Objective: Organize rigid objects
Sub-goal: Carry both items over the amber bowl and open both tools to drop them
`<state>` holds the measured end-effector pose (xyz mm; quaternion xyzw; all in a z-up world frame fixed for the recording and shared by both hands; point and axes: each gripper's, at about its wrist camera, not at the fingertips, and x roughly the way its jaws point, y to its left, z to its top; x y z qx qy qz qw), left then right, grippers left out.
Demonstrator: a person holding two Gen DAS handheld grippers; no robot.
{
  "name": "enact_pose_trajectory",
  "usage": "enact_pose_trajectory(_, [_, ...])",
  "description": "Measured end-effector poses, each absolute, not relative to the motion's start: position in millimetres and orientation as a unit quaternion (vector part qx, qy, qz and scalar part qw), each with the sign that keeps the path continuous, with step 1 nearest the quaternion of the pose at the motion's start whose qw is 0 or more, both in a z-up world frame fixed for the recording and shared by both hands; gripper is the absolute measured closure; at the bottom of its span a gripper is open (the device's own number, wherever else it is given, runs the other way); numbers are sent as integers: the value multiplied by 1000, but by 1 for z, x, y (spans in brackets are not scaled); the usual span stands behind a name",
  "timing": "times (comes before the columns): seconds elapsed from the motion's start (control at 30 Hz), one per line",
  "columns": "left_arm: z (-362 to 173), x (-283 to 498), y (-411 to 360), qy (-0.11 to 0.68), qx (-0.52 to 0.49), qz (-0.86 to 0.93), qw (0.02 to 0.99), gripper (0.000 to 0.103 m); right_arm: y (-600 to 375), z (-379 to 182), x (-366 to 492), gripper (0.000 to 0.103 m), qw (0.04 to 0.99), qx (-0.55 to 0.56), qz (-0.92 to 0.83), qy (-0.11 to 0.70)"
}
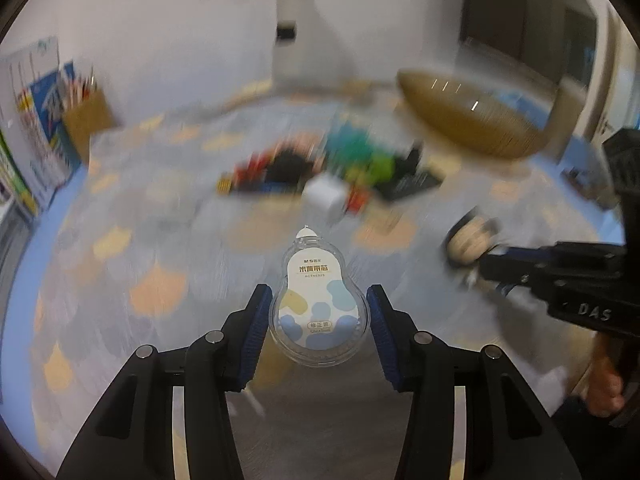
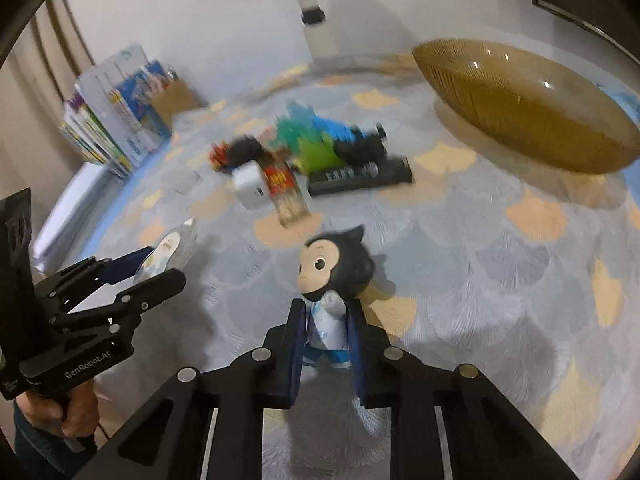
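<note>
Left gripper [image 1: 318,320] clamps the correction tape [image 1: 318,304]; right gripper [image 2: 326,340] clamps the boy figurine [image 2: 332,280], likely bound for the far-right amber bowl [image 2: 528,108].

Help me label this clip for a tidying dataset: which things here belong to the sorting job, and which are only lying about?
Job:
- correction tape, in the left tool
- toy figure, in the right tool
- amber bowl
- pile: white charger, remote, blurred coloured items

Lying about:
- books
- pencil box
- patterned cloth
</note>
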<state>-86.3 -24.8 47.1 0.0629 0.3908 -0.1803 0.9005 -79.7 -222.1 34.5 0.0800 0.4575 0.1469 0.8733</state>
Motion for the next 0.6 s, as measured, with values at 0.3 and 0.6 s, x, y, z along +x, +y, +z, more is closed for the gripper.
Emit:
enact_pose_trajectory(0.3, [109, -64, -77, 320, 67, -223, 919, 57, -280, 93, -59, 97, 882, 91, 179, 427])
enact_pose_trajectory(0.6, [78, -67, -83, 363, 60, -224, 902, 57, -284, 40, -78, 27, 833, 109, 243, 484])
